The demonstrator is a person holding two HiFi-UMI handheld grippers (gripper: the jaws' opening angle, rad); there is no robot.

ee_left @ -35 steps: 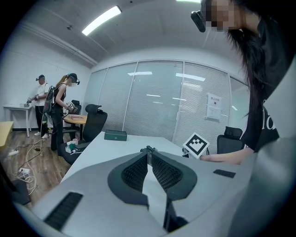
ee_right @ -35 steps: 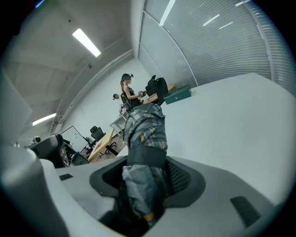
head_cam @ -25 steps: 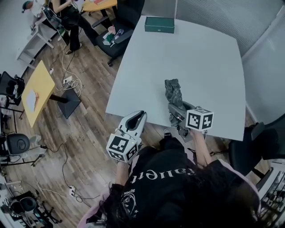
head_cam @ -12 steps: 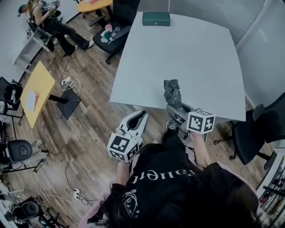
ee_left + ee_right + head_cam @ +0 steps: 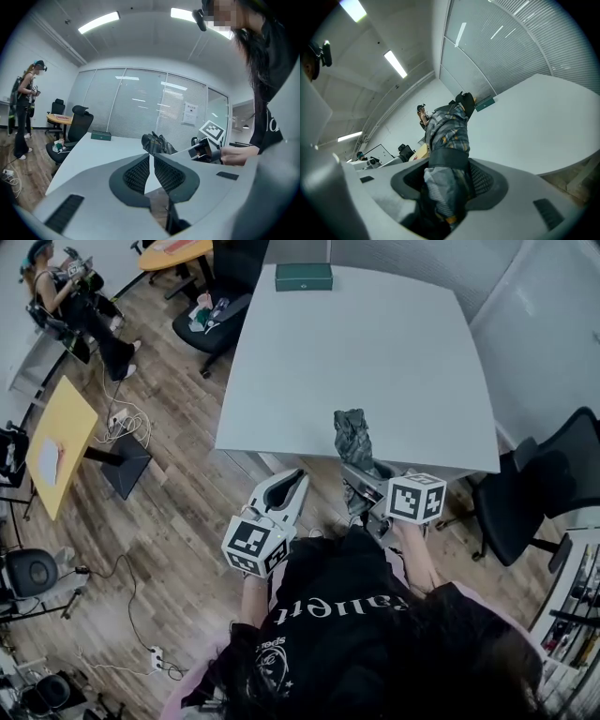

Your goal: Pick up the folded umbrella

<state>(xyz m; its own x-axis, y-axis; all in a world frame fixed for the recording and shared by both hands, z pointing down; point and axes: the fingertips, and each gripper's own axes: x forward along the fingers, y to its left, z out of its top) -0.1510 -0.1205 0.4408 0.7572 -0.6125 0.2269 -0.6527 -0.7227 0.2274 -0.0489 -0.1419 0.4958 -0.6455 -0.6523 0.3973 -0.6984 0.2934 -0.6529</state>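
1. The left gripper (image 5: 292,478) is held out past the table's near edge, over the wooden floor. In its own view the jaws (image 5: 151,158) are closed tip to tip with nothing between them. It has no part in the grasp.
2. The table (image 5: 375,352) is white and nearly bare. A green box (image 5: 303,277) sits at its far edge, well apart from everything else.
3. The folded umbrella (image 5: 352,432) is a dark plaid bundle with a strap around it. It pokes out over the near edge of the table, right of the middle. From the left gripper view (image 5: 157,143) it looks clear of the tabletop, though I cannot be sure of the gap.
4. The right gripper (image 5: 361,474) has hold of the umbrella. Its jaws stand wide and press on both sides of the lower end (image 5: 449,180), just below the strap.
5. The umbrella's long axis runs straight out along the right gripper's own line, away from the person and toward the far edge. The right hand is therefore the one on it, and the left is off to the side. I judge the pickup nearly done, with only a steady carry left.
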